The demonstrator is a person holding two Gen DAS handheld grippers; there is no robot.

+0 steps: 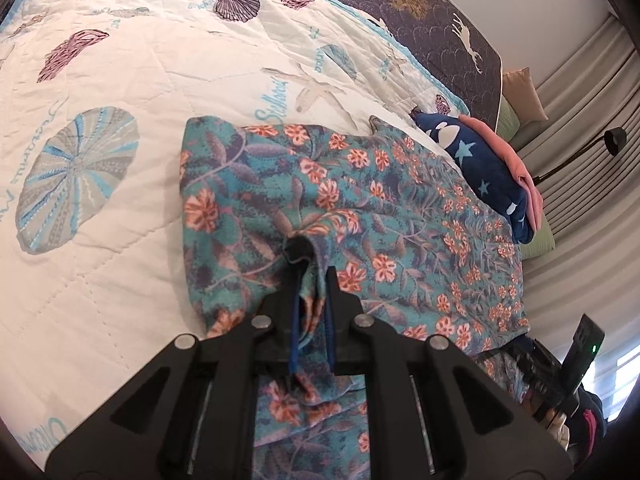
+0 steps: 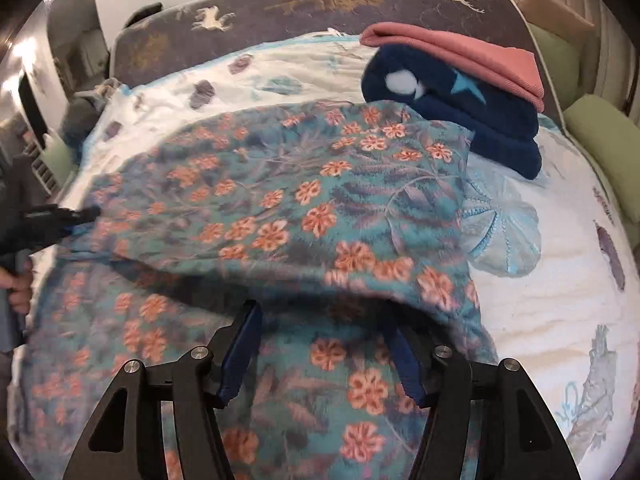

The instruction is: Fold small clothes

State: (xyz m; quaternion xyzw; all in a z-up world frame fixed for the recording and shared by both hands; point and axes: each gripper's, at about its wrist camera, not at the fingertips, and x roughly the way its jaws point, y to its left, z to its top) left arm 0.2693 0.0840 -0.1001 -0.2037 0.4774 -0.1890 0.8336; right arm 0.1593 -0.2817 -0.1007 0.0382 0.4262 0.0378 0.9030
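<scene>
Left gripper [image 1: 310, 264] pinches the floral garment [image 1: 360, 216]; right gripper [image 2: 320, 320] gapes wide.

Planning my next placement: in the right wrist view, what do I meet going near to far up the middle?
right gripper → floral garment → navy star-print garment → pink folded garment → dark deer-print headboard.

One word is printed legibly in light blue script on the white quilt [image 1: 168, 80]: "Stellaris" (last letters uncertain). Further blue script lines beside the sea-urchin motif [image 1: 76, 180] and along the quilt edge are too distorted to be read.
</scene>
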